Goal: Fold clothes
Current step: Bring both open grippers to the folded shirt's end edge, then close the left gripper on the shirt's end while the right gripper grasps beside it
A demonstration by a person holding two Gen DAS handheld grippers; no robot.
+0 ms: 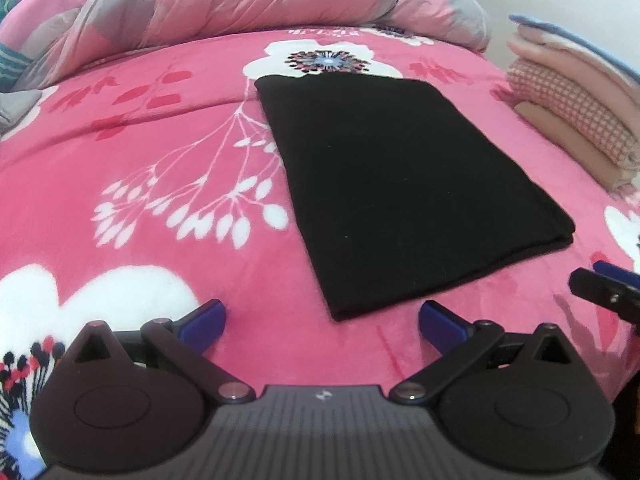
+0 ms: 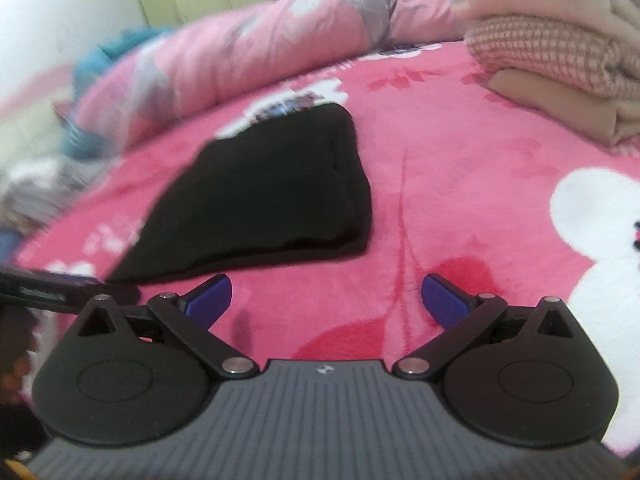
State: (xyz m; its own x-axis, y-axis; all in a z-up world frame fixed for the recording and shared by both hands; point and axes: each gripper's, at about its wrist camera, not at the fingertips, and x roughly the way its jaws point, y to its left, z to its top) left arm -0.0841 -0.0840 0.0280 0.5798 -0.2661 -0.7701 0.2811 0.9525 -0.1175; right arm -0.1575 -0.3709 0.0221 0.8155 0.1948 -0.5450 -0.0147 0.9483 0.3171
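Note:
A black garment (image 1: 400, 184) lies folded into a flat rectangle on the pink flowered blanket (image 1: 160, 160). My left gripper (image 1: 322, 320) is open and empty, just short of the garment's near edge. In the right wrist view the garment (image 2: 264, 200) lies ahead to the left. My right gripper (image 2: 326, 296) is open and empty over the bare blanket (image 2: 460, 200), near the garment's right corner. The right gripper's tip shows at the right edge of the left wrist view (image 1: 604, 284). The right wrist view is blurred.
A stack of folded clothes (image 1: 576, 100) stands on the bed at the right, also in the right wrist view (image 2: 560, 52). A rumpled pink and grey quilt (image 1: 248, 0) lies along the back of the bed. A white wall is behind.

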